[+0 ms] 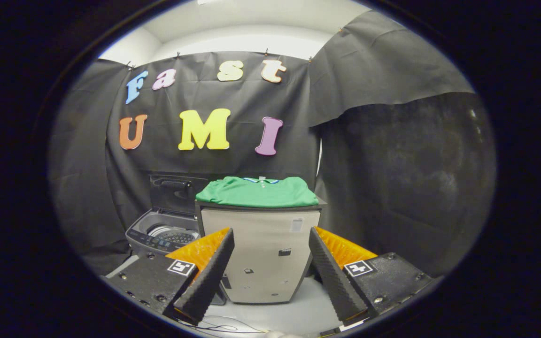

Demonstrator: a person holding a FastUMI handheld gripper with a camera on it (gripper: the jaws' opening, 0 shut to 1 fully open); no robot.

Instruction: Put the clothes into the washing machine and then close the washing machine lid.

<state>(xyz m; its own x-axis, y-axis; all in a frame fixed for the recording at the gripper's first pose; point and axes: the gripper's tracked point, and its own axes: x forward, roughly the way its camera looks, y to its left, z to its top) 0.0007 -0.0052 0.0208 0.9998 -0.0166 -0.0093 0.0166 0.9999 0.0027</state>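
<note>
Clothes [257,191] lie folded on a cabinet [261,253]; claw [271,244] wide, empty.

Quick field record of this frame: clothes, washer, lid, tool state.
clothes: folded green shirt lying on top of a beige cabinet, beyond the fingers
washer: washing machine standing left of the cabinet, drum visible
lid: washer lid raised upright at the back, so open
tool: tool open, fingers spread, nothing between them, aimed at the cabinet front
task status: shirt not yet picked up
</note>
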